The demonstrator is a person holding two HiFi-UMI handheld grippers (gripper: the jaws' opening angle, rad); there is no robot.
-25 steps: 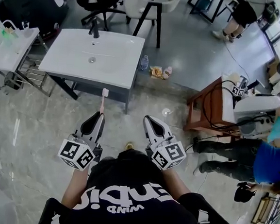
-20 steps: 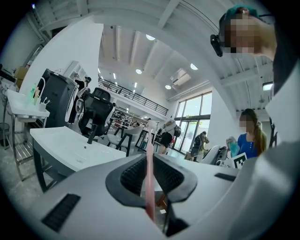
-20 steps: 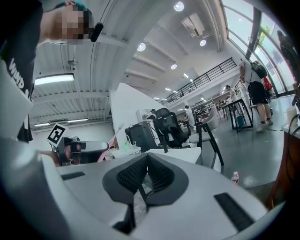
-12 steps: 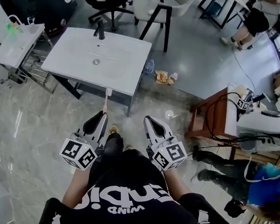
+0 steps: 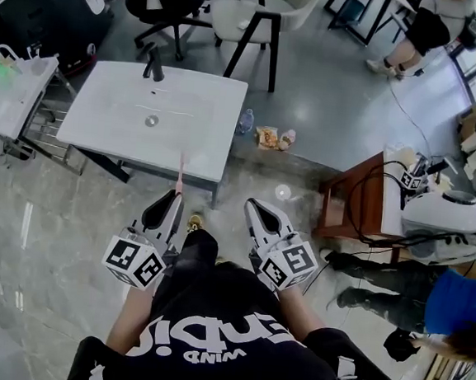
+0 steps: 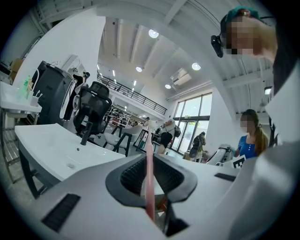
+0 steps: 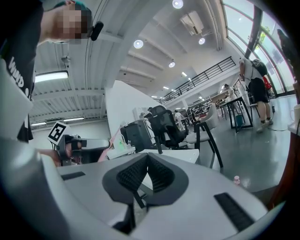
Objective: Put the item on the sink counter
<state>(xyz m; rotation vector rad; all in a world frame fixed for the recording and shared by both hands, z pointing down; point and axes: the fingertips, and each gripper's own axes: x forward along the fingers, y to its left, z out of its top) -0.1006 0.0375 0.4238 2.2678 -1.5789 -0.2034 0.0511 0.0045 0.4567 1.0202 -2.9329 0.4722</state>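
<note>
Black shirt [image 5: 211,303] print reads "WIND", upside down. Left claw [image 5: 173,198] is clenched on the slim pink toothbrush [image 5: 179,176], tip at the white sink tabletop's [image 5: 104,111] front edge. Right claw [image 5: 257,207] is closed and empty. Sink's closer than a second ago.

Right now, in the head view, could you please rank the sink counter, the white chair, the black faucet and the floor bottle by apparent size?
1. sink counter
2. white chair
3. black faucet and floor bottle: they look about alike, so I won't rank them.
</note>
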